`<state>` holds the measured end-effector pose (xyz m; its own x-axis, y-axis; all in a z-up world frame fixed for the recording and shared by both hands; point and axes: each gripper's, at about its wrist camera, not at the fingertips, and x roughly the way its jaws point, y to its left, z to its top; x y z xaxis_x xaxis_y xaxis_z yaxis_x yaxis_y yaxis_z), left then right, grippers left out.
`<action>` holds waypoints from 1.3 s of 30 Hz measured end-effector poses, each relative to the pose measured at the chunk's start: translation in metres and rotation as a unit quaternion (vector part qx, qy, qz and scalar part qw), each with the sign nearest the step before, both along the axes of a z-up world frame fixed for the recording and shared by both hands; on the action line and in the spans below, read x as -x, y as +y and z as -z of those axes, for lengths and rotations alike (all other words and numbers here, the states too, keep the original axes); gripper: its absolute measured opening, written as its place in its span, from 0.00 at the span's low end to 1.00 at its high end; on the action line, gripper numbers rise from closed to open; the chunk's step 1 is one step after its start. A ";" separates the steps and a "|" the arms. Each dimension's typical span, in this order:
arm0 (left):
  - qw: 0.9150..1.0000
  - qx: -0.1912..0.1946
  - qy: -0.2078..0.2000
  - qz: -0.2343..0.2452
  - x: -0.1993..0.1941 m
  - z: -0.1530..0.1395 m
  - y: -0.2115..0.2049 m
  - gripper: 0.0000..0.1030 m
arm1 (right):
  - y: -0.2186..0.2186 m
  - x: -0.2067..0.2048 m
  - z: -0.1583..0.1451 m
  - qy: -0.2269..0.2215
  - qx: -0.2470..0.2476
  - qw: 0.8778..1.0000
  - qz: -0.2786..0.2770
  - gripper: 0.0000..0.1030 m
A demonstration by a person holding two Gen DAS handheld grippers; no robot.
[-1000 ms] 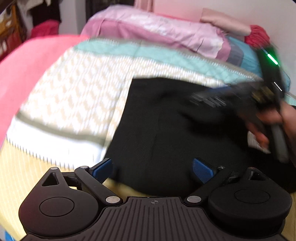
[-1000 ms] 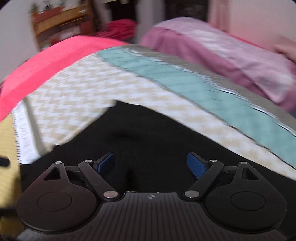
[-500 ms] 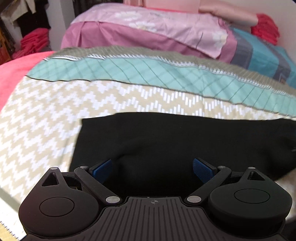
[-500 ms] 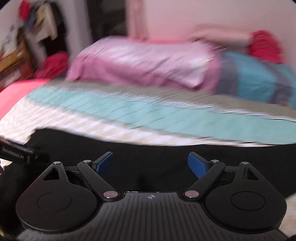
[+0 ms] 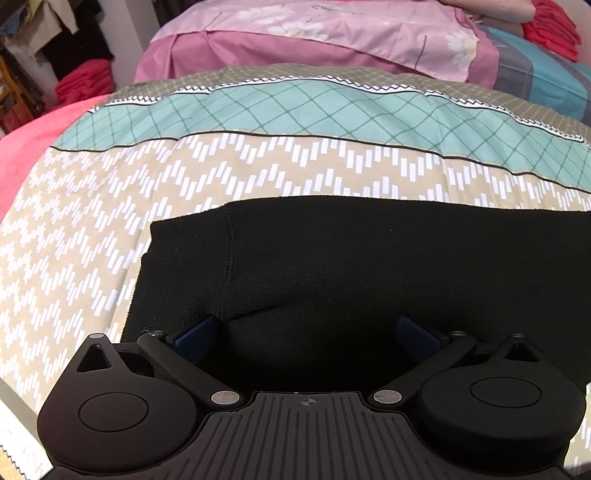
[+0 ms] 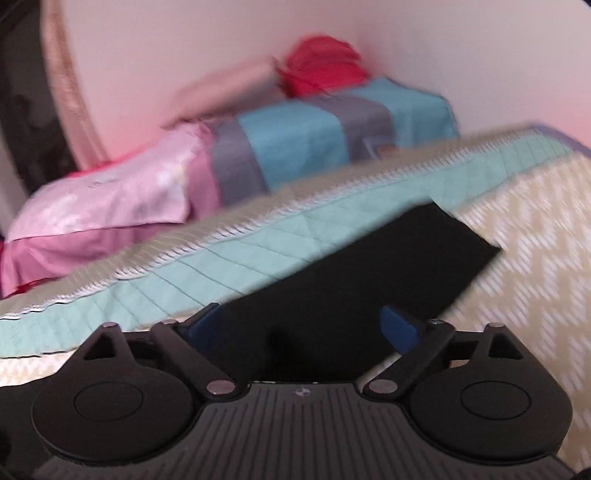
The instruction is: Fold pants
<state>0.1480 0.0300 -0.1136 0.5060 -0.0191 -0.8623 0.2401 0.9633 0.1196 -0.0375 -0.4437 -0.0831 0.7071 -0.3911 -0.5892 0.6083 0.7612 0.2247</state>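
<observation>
Black pants (image 5: 369,266) flat on bed (image 5: 184,192), laid as long strip; looks folded lengthwise, judging from doubled edge at left end. Crosswise folds not yet done.

Left gripper (image 5: 304,332) spread wide over pants, nothing gripped. Right gripper (image 6: 303,325) opening, cloth below, nothing pinched.

Left view: seam and doubled end. Right view, blurred: far square end (image 6: 443,243) of strip only.

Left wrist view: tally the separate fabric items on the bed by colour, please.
Black: 1, pants
Beige-and-teal patterned: 1, bedspread
Pink floral: 1, quilt
Blue-and-grey striped: 1, folded bedding
Red: 1, folded pile
Coral pink: 1, blanket
Total: 6
</observation>
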 end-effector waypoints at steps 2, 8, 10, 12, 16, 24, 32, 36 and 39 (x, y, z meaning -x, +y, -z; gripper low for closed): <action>1.000 -0.003 -0.002 -0.004 -0.001 0.002 0.000 1.00 | 0.000 -0.015 0.005 0.019 -0.007 0.999 -0.049 0.91; 1.000 -0.002 -0.001 0.001 -0.002 0.002 0.001 1.00 | -0.033 -0.019 0.017 0.057 0.010 0.998 0.030 0.65; 1.000 -0.002 -0.001 0.001 -0.002 0.002 0.001 1.00 | -0.030 -0.018 0.007 0.074 0.028 0.993 0.082 0.79; 1.000 -0.003 0.000 0.001 -0.002 0.001 0.001 1.00 | -0.012 -0.017 -0.003 0.075 0.065 0.992 0.080 0.83; 1.000 -0.001 0.021 -0.007 -0.003 -0.008 0.002 1.00 | 0.025 -0.022 0.002 0.093 0.029 0.994 -0.048 0.89; 1.000 0.009 0.021 -0.002 0.040 -0.032 0.039 1.00 | 0.089 -0.019 -0.004 0.143 0.031 0.989 -0.006 0.84; 0.999 -0.010 0.041 -0.006 0.051 -0.014 0.074 1.00 | 0.306 -0.037 -0.006 0.106 0.059 0.936 -0.332 0.84; 0.998 -0.031 0.044 0.008 0.049 -0.013 0.068 1.00 | 0.371 -0.036 0.016 0.159 0.066 0.891 -0.419 0.85; 0.998 -0.027 0.049 0.011 0.047 -0.012 0.070 1.00 | 0.395 -0.014 0.018 0.168 0.111 0.869 -0.452 0.86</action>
<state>0.1011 0.1004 -0.1013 0.4190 0.0188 -0.9078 0.2751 0.9501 0.1467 -0.0235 -0.0492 -0.1012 0.5871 0.1046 -0.8027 -0.2575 0.9643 -0.0627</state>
